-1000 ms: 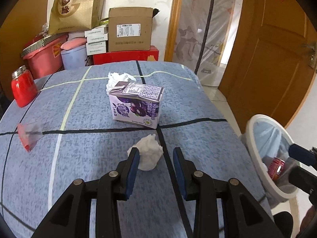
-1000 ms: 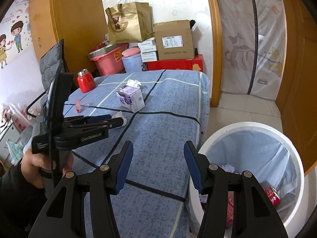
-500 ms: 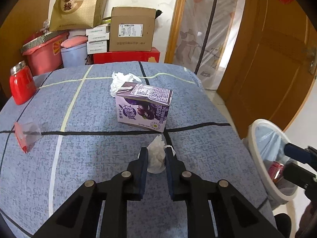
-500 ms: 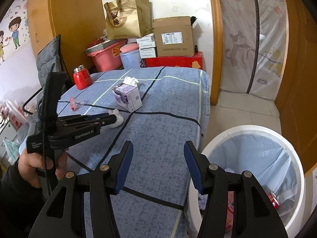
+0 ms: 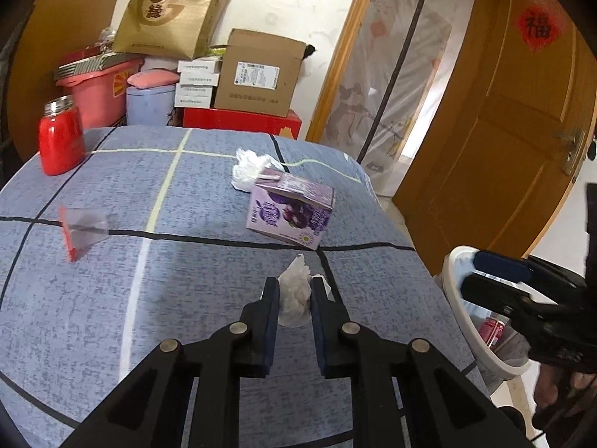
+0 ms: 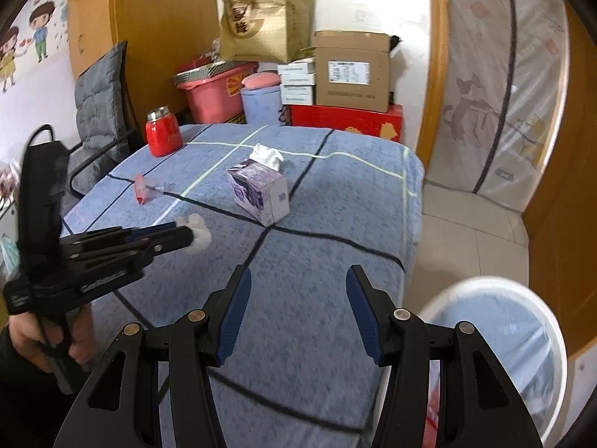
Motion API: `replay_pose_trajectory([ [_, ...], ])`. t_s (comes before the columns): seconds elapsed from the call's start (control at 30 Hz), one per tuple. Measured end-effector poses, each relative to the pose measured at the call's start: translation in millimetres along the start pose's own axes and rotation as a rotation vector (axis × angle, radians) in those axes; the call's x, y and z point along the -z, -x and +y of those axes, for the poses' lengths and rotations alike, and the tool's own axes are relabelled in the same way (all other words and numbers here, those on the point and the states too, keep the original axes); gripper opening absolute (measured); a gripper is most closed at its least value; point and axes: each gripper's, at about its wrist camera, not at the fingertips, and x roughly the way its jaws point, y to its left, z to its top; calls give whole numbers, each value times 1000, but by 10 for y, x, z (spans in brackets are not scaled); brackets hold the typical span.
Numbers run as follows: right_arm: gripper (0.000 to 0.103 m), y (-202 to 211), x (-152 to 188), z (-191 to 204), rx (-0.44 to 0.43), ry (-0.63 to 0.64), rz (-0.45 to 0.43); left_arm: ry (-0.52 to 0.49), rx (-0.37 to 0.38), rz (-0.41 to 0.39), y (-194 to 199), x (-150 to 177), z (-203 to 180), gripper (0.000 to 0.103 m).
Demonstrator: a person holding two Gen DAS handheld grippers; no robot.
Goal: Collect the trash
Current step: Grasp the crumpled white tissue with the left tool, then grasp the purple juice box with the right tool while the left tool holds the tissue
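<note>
My left gripper [image 5: 294, 287] is shut on a crumpled white tissue [image 5: 294, 293], held just above the blue checked tablecloth [image 5: 179, 298]; the right wrist view shows the same left gripper [image 6: 188, 237] with the tissue [image 6: 199, 233] at its tips. A purple drink carton [image 5: 291, 211] lies farther back with a second white tissue [image 5: 248, 168] behind it. A clear wrapper with a red edge [image 5: 80, 229] lies at the left. My right gripper [image 6: 298, 285] is open and empty over the table's near edge, beside the white trash bin [image 6: 496, 339].
A red jar with a metal lid [image 5: 59, 136] stands at the table's far left corner. Boxes, a paper bag [image 5: 175, 11] and pink and blue tubs are stacked behind the table. The bin [image 5: 462, 298] stands off the table's right edge, near a wooden door [image 5: 503, 142].
The left gripper closed on the nearest tissue and shifted with it, and the carton now sits farther right in its view. The right gripper swung left, the bin sliding toward its lower right.
</note>
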Motion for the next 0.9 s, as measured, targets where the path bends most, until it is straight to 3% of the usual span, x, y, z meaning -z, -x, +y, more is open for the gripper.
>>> replay_pose_trajectory([
  [0.4, 54, -735, -444, 217, -63, 151, 33, 58, -12, -57, 268, -18, 361, 17],
  [0.9, 55, -1245, -667, 177, -147, 142, 59, 94, -2, -26, 162, 25, 471, 17],
])
